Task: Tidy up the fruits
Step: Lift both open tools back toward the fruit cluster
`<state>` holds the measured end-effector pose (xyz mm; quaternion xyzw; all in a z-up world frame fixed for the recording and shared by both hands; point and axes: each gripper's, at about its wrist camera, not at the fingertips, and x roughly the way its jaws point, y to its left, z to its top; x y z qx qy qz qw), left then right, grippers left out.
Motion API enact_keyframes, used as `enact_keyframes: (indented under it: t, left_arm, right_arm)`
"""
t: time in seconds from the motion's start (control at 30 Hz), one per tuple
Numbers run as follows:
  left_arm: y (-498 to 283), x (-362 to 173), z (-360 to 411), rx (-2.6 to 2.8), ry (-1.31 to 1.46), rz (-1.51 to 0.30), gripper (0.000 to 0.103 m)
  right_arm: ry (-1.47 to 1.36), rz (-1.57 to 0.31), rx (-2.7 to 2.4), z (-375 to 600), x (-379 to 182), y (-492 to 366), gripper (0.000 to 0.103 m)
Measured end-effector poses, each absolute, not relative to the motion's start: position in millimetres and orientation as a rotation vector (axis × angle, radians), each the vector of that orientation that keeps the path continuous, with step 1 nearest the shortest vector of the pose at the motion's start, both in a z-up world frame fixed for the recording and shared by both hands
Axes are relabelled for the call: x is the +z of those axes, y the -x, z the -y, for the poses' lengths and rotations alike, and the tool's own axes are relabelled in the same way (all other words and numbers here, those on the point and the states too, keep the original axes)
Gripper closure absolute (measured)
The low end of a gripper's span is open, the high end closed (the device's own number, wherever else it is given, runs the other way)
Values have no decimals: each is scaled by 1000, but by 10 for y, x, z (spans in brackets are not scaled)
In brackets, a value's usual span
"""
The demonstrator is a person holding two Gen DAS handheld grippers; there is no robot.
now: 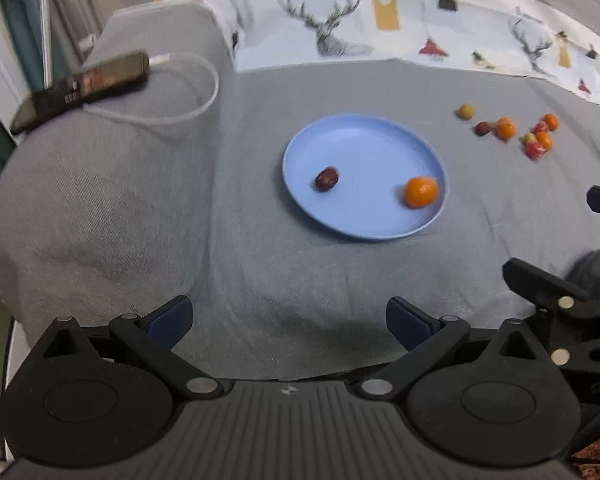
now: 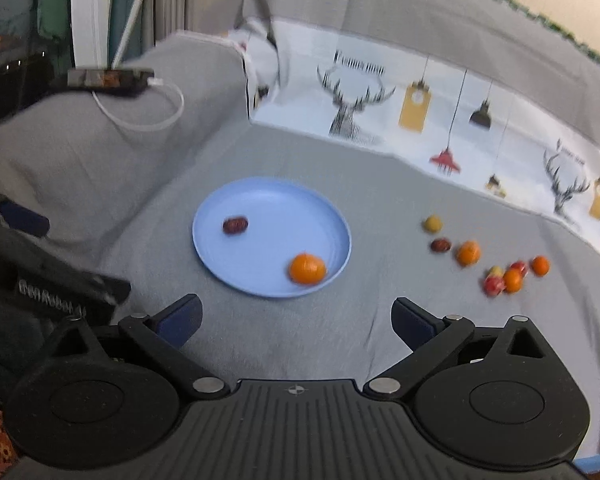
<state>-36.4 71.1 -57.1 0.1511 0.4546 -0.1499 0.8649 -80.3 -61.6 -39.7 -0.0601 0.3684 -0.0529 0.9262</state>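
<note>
Black right gripper (image 1: 548,280) beside left view's edge

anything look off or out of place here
Mostly the loose fruit: a scatter of small pieces lies on the grey cover right of the blue plate, which holds only an orange and a dark red fruit. Nothing looks spilled or damaged.

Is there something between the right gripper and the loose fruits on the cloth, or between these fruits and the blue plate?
Nothing visible blocks either way. The right gripper is open and empty, with only bare grey cloth before the loose fruits. Bare cloth also separates them from the blue plate, which already holds an orange and a dark fruit.
</note>
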Motion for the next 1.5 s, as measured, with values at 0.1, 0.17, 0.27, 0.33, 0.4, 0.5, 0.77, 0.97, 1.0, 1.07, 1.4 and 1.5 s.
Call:
enact_keyframes:
  t: [0.1, 0.17, 0.27, 0.33, 0.4, 0.5, 0.77, 0.97, 1.0, 1.07, 1.4, 1.5]
  left_arm:
    - [514, -451, -677, -319, -324, -892, 0]
    - [567, -417, -643, -321, -327, -875, 0]
    - [642, -352, -622, -322, -320, -862, 0]
    - [669, -318, -609, -321, -327, -847, 0]
    - [721, -288, -603, -320, -338, -832, 0]
    - [761, -260, -601, -317, -343, -824, 0]
    - [769, -249, -597, -318, -349, -818, 0]
    - [746, -261, -544, -328, -364, -824, 0]
    - [739, -263, -528, -330, -367, -824, 0]
    - [724, -261, -490, -333, -375, -823, 0]
    - [502, -195, 11, -414, -384, -824, 0]
    - [373, -187, 307, -462, -382, -824, 0]
  right_arm:
    - [145, -712, -108, 578, -306, 950, 1]
    - [160, -685, -110, 556, -252, 1053, 1]
    - [165, -656, -117, 552, -183, 1164, 1]
    - [157, -642, -123, 562, -147, 1208, 1]
    - [149, -631, -128, 562, -123, 1234, 1]
    - [139, -621, -132, 572, -102, 1267, 1]
    - [125, -610, -136, 559, -103, 1288, 1]
    - [88, -617, -149, 624, -126, 1264, 1]
    - [79, -619, -152, 646, -131, 1258, 1]
    - [63, -622, -157, 671, -142, 1245, 1]
    - [-16, -612, -258, 1192, -151, 1240, 1]
    - [-58, -607, -364, 1594, -151, 1245, 1]
